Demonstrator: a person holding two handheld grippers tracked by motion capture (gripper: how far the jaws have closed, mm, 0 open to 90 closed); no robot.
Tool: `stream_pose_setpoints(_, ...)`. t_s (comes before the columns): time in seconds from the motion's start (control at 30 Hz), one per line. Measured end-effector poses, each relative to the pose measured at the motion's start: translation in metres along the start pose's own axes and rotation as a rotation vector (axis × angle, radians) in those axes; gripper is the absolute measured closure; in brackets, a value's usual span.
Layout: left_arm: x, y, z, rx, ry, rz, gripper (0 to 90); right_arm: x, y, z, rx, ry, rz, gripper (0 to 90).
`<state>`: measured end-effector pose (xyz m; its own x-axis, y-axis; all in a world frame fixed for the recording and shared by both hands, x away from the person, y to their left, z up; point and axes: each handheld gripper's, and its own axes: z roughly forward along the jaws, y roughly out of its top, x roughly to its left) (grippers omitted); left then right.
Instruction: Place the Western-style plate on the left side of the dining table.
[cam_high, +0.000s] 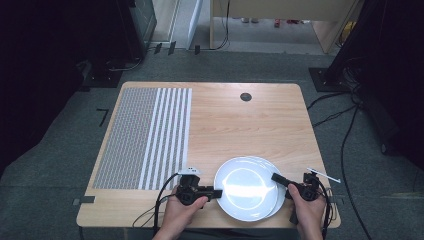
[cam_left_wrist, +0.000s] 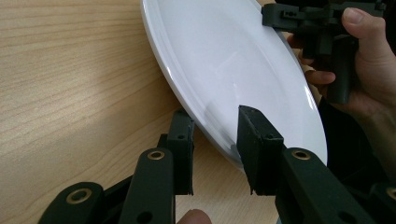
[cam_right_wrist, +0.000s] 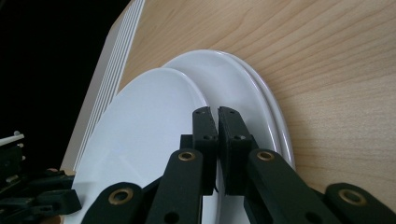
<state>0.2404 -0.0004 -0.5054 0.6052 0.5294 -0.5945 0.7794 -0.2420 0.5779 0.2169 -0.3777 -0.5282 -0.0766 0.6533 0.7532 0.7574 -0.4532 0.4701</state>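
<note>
Two white plates lie stacked and offset near the table's front right. The top plate (cam_high: 245, 192) (cam_right_wrist: 140, 126) (cam_left_wrist: 224, 56) covers most of the lower plate (cam_high: 266, 161) (cam_right_wrist: 238, 79). My left gripper (cam_high: 218, 193) (cam_left_wrist: 217, 116) is open, its jaws standing on either side of the top plate's left rim. My right gripper (cam_high: 274, 176) (cam_right_wrist: 214, 112) comes in from the right with its jaws pinched together on the top plate's right rim. In the left gripper view the right gripper (cam_left_wrist: 322, 23) sits in a hand at the plate's far edge.
A black-and-white striped mat (cam_high: 145, 135) covers the left part of the wooden table (cam_high: 240, 125). A round black grommet (cam_high: 245, 97) sits near the far edge. A thin white strip (cam_high: 323, 175) lies by the right edge. Cables run across the floor on the right.
</note>
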Motion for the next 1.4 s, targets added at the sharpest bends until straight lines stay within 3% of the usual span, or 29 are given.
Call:
stream_pose_setpoints(0.23, 0.002, 0.002, -0.003, 0.001, 0.01, 0.006, 68.5, -0.001, 0.001, -0.003, -0.003, 0.025, 0.022, 88.3)
stream_pose_setpoints(0.53, 0.005, 0.004, -0.003, 0.01, -0.014, -0.004, 68.8, -0.003, 0.001, -0.003, -0.004, 0.021, 0.04, 87.8)
stream_pose_setpoints(0.7, 0.006, 0.004, -0.003, 0.011, -0.016, -0.004, 68.9, -0.001, 0.001, -0.001, -0.011, -0.001, 0.017, 85.1)
stream_pose_setpoints(0.8, 0.006, 0.004, -0.003, 0.01, -0.02, -0.009, 69.3, -0.001, -0.001, 0.003, 0.021, 0.006, 0.024, 84.4)
stream_pose_setpoints(0.9, 0.007, 0.003, -0.003, 0.012, -0.024, -0.016, 69.6, 0.0, -0.001, 0.004, 0.012, 0.001, 0.02, 85.2)
stream_pose_setpoints(1.27, 0.009, 0.003, -0.006, -0.014, -0.025, -0.04, 71.5, 0.002, -0.003, 0.001, -0.032, 0.048, 0.066, 87.4)
stream_pose_setpoints(1.4, 0.01, 0.007, -0.013, -0.036, -0.03, -0.047, 71.4, 0.009, -0.001, 0.001, -0.057, 0.063, 0.073, 88.0)
